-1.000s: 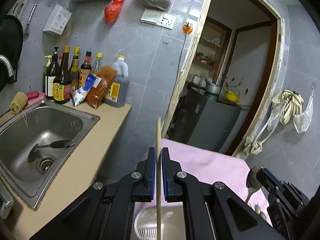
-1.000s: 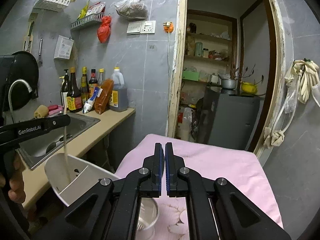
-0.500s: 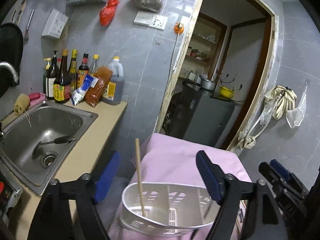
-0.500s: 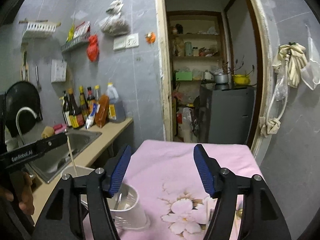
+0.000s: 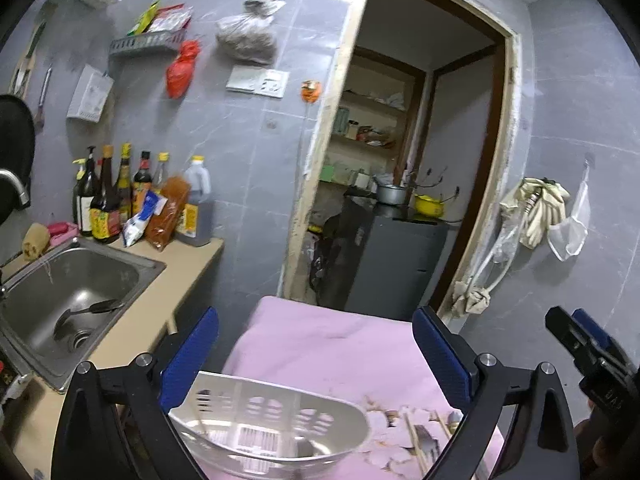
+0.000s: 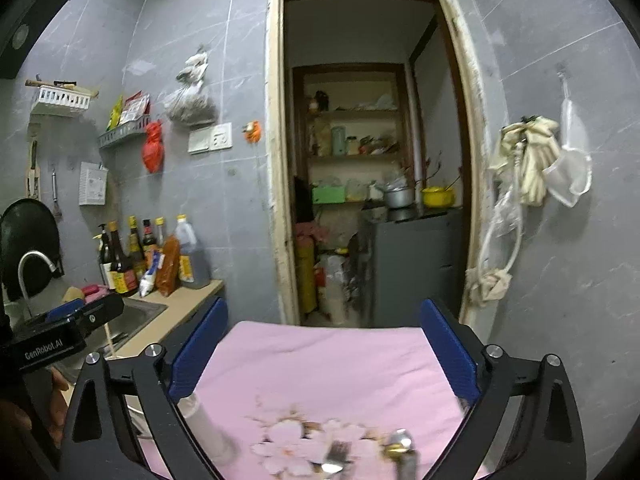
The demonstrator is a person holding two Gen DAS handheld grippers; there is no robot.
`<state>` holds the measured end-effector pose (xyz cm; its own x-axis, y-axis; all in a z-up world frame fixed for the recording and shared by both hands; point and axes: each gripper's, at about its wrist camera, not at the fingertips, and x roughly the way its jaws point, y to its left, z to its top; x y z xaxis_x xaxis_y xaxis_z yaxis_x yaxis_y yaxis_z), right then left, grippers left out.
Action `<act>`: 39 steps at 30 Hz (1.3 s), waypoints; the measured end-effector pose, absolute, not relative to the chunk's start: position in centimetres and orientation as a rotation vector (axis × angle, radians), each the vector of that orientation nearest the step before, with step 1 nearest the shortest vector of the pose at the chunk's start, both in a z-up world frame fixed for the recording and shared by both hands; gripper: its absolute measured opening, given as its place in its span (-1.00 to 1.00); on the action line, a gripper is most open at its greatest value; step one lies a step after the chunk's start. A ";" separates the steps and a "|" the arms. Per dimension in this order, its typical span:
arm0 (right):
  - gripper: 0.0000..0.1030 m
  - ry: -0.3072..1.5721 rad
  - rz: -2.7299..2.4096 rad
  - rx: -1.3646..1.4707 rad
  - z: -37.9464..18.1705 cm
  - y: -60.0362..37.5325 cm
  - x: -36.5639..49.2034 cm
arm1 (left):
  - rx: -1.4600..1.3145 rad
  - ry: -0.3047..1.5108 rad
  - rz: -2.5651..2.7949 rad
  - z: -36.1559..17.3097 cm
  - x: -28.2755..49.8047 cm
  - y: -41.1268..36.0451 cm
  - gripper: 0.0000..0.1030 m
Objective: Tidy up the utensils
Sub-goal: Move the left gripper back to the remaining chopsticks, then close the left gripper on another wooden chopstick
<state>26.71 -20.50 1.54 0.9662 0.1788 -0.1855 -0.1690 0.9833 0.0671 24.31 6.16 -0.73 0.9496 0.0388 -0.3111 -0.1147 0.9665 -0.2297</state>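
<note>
Both tongs, left (image 5: 314, 354) and right (image 6: 322, 350), are gaping wide, gripping nothing. Blur is smearing the caddy (image 5: 272, 426) and the utensils (image 6: 368, 454), which the frame edge is cutting off.

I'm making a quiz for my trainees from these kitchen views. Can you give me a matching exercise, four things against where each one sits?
Things:
1. utensil holder
2. black ladle
3. sauce bottles
4. red bag

Places:
A. hanging on the tiled wall
B. at the back of the counter
C. on the pink cloth
D. in the sink

Pairs: 1-C, 2-D, 3-B, 4-A
</note>
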 end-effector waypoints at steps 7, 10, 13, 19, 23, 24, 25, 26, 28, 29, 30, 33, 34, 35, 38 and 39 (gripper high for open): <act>0.91 0.208 0.133 0.048 0.5 -25.0 26.2 | -0.203 0.269 0.063 -1.3 24.0 1.0 0.92; 0.91 0.254 0.108 0.058 -1.0 -27.3 26.7 | -0.192 0.280 0.049 -2.0 24.1 -1.0 0.93; 0.91 0.298 0.091 0.065 -2.7 -29.2 27.4 | -0.184 0.301 0.031 -2.8 24.4 -2.8 0.93; 0.91 0.421 0.078 0.097 -7.1 -32.6 29.3 | -0.167 0.381 -0.013 -5.6 25.8 -6.6 0.93; 0.91 0.509 0.092 0.134 -10.6 -34.2 30.5 | -0.156 0.442 -0.031 -7.9 27.0 -8.3 0.93; 0.91 0.531 0.097 0.142 -11.5 -34.4 30.9 | -0.154 0.452 -0.032 -8.2 27.3 -8.6 0.93; 0.91 0.554 0.106 0.150 -12.4 -34.6 31.2 | -0.152 0.467 -0.032 -8.9 27.6 -8.9 0.93; 0.91 0.573 0.115 0.153 -13.4 -34.7 31.4 | -0.151 0.488 -0.029 -9.6 28.0 -9.2 0.93; 0.91 0.615 0.138 0.159 -15.3 -34.7 32.0 | -0.156 0.524 -0.021 -11.0 28.7 -9.5 0.93; 0.90 0.634 0.154 0.164 -16.2 -34.6 32.3 | -0.158 0.537 -0.017 -11.6 29.0 -9.5 0.93; 0.90 0.646 0.164 0.167 -16.9 -34.5 32.4 | -0.160 0.551 -0.013 -12.1 29.3 -9.5 0.93; 0.82 0.693 0.206 0.190 -19.1 -34.0 33.4 | -0.163 0.597 0.000 -13.9 30.3 -9.5 0.93; 0.76 0.709 0.221 0.195 -19.8 -33.9 33.8 | -0.167 0.614 0.004 -14.4 30.7 -9.4 0.93; 0.61 0.725 0.238 0.192 -20.5 -33.6 34.3 | -0.174 0.633 0.004 -14.9 31.1 -9.3 0.93; 0.28 0.758 0.275 0.166 -21.8 -32.7 35.4 | -0.192 0.683 -0.003 -16.2 32.1 -9.1 0.93; 0.16 0.767 0.287 0.161 -22.2 -32.3 35.8 | -0.195 0.691 -0.005 -16.4 32.4 -9.0 0.92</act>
<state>35.80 -32.34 -22.15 0.6839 0.3130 -0.6590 -0.1969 0.9489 0.2465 32.39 -8.99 -16.35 0.7712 -0.0692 -0.6329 -0.0601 0.9817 -0.1806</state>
